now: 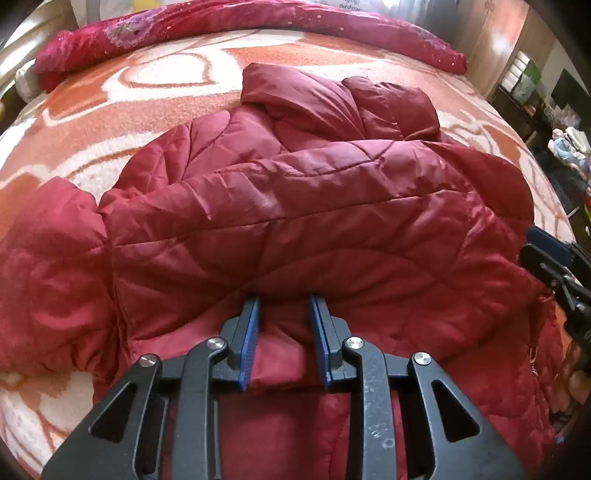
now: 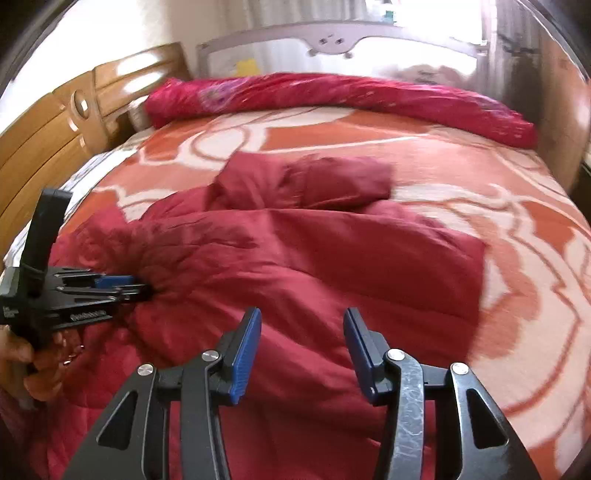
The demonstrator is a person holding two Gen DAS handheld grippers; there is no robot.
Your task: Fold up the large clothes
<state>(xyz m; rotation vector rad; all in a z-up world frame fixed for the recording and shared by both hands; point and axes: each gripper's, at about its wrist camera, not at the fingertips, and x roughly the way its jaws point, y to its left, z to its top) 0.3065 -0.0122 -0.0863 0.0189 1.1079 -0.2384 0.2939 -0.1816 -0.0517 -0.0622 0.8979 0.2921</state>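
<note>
A dark red quilted jacket (image 1: 295, 206) (image 2: 314, 258) lies spread on the bed, its hood (image 1: 332, 99) (image 2: 306, 181) toward the far side. My left gripper (image 1: 284, 299) (image 2: 144, 290) bites into the near hem. A bunch of red fabric fills the gap and touches both blue pads, and wrinkles run toward its tip. My right gripper (image 2: 302, 312) hovers over the jacket's near part, jaws apart, nothing pressed between them. It also shows at the right edge (image 1: 535, 243) of the left wrist view.
An orange and white patterned blanket (image 1: 110, 92) (image 2: 517, 240) covers the bed. A rolled red quilt (image 1: 221, 22) (image 2: 332, 92) lies along the far side. A wooden headboard (image 2: 44, 122) stands at the left. A hand (image 2: 33, 365) holds the left gripper. Cluttered shelves (image 1: 565, 140) stand at the right.
</note>
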